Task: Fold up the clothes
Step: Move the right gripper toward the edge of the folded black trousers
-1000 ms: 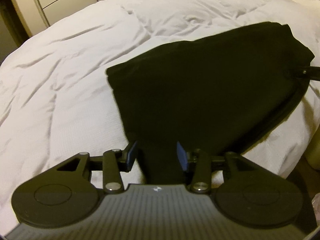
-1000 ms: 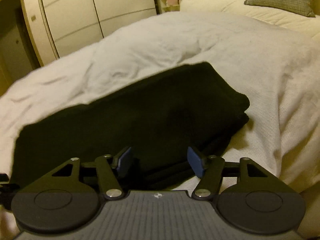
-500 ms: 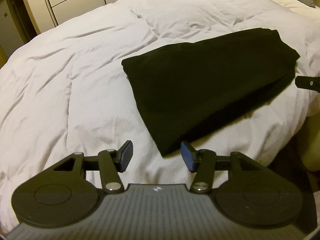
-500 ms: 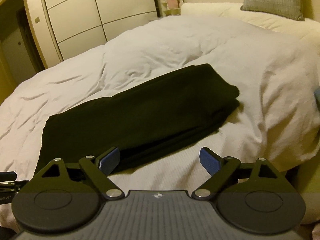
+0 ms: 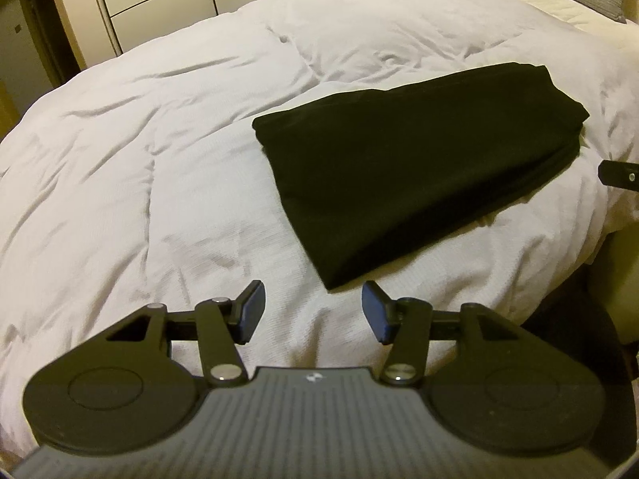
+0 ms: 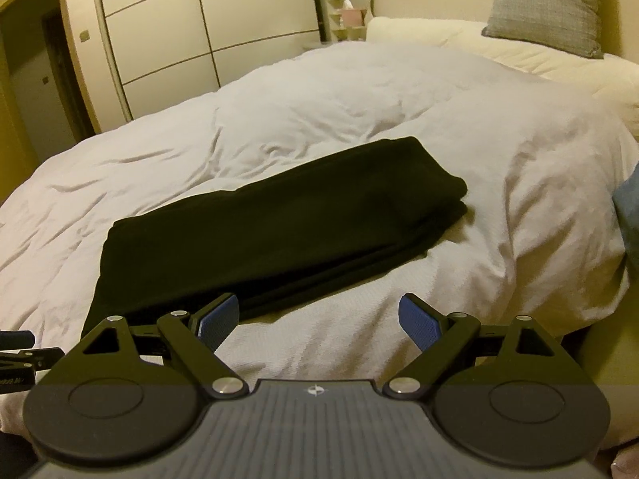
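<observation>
The white duvet (image 6: 359, 127) fills most of what I see, rumpled into soft creases and spread over the whole bed. Behind it in my right view stands a cream wardrobe (image 6: 191, 28) with dark seams between its panels, a dim doorway (image 6: 48, 80) off to its left, and a narrow shelf unit (image 6: 347, 12) holding small items too blurred to name. At the head of the bed lies a cream pillow (image 6: 519, 52) with a grey cushion (image 6: 547, 4) propped on it.

On the duvet lies the folded black garment (image 5: 411, 163), a long flat bundle with layered edges showing at its near side (image 6: 279, 223). It rests near the bed's front edge, angled across my view, and nothing lies on top of it.

My left gripper (image 5: 312, 313) hangs over bare duvet just short of the garment's nearest corner, fingers spread apart and holding nothing; its blue pads (image 5: 251, 311) touch no cloth. My right gripper (image 6: 317, 321) is likewise spread wide and empty, its left pad (image 6: 217, 319) just in front of the garment's near edge; I cannot tell whether it brushes the cloth. A sliver of something blue (image 6: 629, 207) shows at the right border, and a piece of the other tool (image 6: 16, 349) pokes in at lower left. Nothing stands between either gripper and the garment.
</observation>
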The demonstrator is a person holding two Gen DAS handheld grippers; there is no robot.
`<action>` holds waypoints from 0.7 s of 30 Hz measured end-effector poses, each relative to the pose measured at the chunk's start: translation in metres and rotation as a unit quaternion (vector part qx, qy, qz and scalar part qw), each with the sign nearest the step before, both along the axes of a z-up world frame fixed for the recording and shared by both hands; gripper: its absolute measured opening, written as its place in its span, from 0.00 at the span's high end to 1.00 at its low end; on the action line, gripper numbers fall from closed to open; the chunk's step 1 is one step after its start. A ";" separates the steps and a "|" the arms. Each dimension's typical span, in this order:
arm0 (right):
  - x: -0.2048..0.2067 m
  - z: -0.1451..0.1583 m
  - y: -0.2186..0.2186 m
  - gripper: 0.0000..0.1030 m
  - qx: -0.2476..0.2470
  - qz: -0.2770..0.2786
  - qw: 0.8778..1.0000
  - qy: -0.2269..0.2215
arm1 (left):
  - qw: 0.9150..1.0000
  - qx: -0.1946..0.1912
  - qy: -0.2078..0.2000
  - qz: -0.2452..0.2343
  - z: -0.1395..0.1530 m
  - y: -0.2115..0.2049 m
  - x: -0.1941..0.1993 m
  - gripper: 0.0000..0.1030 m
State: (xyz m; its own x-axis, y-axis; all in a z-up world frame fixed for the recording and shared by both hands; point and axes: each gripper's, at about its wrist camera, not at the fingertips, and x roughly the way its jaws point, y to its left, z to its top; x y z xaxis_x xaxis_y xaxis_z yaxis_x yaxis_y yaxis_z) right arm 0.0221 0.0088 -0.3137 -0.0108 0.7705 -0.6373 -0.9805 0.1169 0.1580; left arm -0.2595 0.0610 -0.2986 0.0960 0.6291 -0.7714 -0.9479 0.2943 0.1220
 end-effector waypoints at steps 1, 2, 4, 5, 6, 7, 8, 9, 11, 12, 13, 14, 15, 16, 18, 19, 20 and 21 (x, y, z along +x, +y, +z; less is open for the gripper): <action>0.000 0.000 0.001 0.14 0.000 0.002 1.000 0.001 | 1.000 0.000 0.000 0.001 0.000 0.001 -0.001 0.52; -0.001 0.000 0.001 0.14 0.000 0.003 1.000 0.002 | 1.000 -0.001 0.000 0.002 -0.001 0.001 -0.001 0.52; -0.001 -0.001 0.002 0.14 -0.001 0.005 1.000 0.003 | 1.000 -0.002 -0.002 0.003 -0.002 0.002 -0.001 0.52; -0.001 -0.002 0.003 0.14 -0.003 0.005 1.000 0.003 | 1.000 -0.002 -0.003 0.003 -0.002 0.003 -0.002 0.52; -0.001 -0.003 0.005 0.14 -0.004 0.005 1.000 0.004 | 1.000 -0.003 -0.004 0.003 -0.003 0.004 -0.002 0.52; -0.001 -0.005 0.006 0.14 -0.005 0.005 1.000 0.004 | 1.000 -0.004 -0.007 0.004 -0.004 0.005 -0.003 0.52; -0.001 -0.006 0.007 0.14 -0.007 0.005 1.000 0.004 | 1.000 -0.006 -0.010 0.004 -0.005 0.007 -0.004 0.52; -0.002 -0.008 0.008 0.14 -0.009 0.006 1.000 0.005 | 1.000 -0.008 -0.014 0.004 -0.006 0.008 -0.005 0.52; -0.003 -0.011 0.011 0.14 -0.012 0.009 1.000 0.005 | 1.000 -0.014 -0.023 0.006 -0.009 0.012 -0.010 0.52; -0.005 -0.014 0.012 0.14 -0.012 0.014 1.000 0.004 | 0.999 -0.017 -0.028 0.007 -0.011 0.014 -0.012 0.52; -0.007 -0.016 0.013 0.13 -0.012 0.020 1.000 0.003 | 0.999 -0.020 -0.032 0.008 -0.014 0.015 -0.015 0.52; -0.013 -0.019 0.014 0.13 -0.009 0.035 0.999 -0.003 | 0.999 -0.025 -0.039 0.008 -0.017 0.018 -0.019 0.52; -0.019 -0.022 0.015 0.13 -0.006 0.050 0.999 -0.009 | 0.998 -0.030 -0.047 0.010 -0.019 0.020 -0.023 0.52; -0.025 -0.025 0.015 0.13 -0.003 0.066 0.998 -0.015 | 0.998 -0.036 -0.053 0.013 -0.021 0.022 -0.026 0.52; -0.041 -0.031 0.016 0.13 0.008 0.105 0.994 -0.033 | 0.997 -0.046 -0.063 0.022 -0.025 0.028 -0.034 0.52; -0.052 -0.034 0.015 0.13 0.019 0.128 0.990 -0.050 | 0.996 -0.049 -0.067 0.024 -0.027 0.031 -0.038 0.52; -0.064 -0.037 0.015 0.14 0.029 0.150 0.986 -0.071 | 0.996 -0.053 -0.071 0.026 -0.028 0.033 -0.041 0.52; -0.076 -0.040 0.015 0.14 0.038 0.173 0.980 -0.091 | 0.995 -0.055 -0.077 0.028 -0.028 0.036 -0.045 0.52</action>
